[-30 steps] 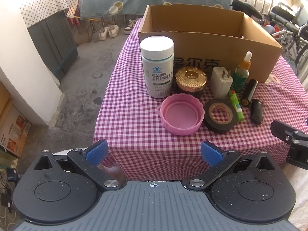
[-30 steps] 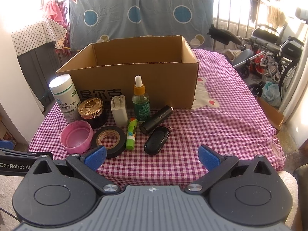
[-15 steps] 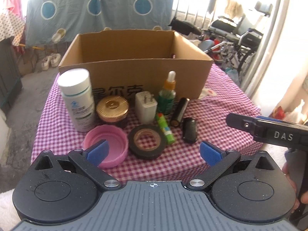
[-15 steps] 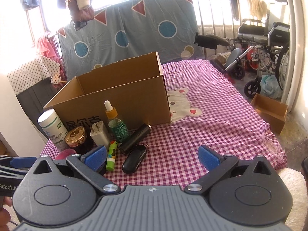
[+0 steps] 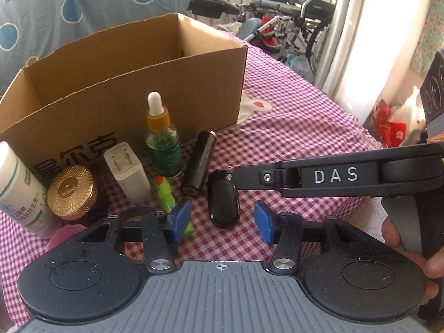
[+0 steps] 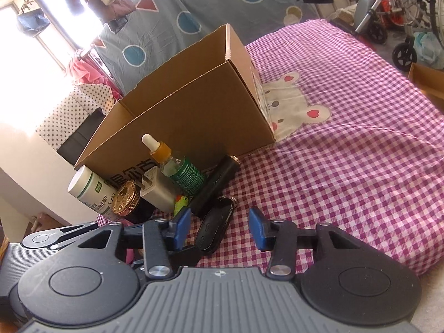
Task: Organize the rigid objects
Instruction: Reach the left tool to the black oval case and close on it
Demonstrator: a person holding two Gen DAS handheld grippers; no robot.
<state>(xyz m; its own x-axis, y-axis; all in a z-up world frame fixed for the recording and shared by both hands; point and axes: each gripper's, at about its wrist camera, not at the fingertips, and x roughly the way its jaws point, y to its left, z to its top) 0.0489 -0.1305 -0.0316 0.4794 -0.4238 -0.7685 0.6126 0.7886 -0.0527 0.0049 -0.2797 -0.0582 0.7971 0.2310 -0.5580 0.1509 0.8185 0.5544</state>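
Observation:
An open cardboard box (image 5: 116, 80) stands on the checked cloth, also in the right wrist view (image 6: 194, 102). In front of it sit a white pill bottle (image 5: 16, 191), gold-lidded jar (image 5: 70, 193), white charger (image 5: 127, 172), dropper bottle (image 5: 162, 138), black tube (image 5: 198, 163), green stick (image 5: 166, 194) and black key fob (image 5: 223, 202). My left gripper (image 5: 222, 220) is open, its pads either side of the key fob's near end. My right gripper (image 6: 219, 229) is open, just right of the key fob (image 6: 213, 230). Its arm (image 5: 333, 173) reaches in from the right.
A pink lid (image 5: 63, 236) shows partly behind my left gripper body. Wheelchairs (image 5: 291, 8) stand beyond the table's far right. A patterned blue sheet (image 6: 222, 8) hangs behind the box. A bear patch (image 6: 294, 105) marks the cloth right of the box.
Both grippers have moved forward and low over the table, toward the black key fob. Their jaws have narrowed but stay open. The right gripper now crosses the left wrist view.

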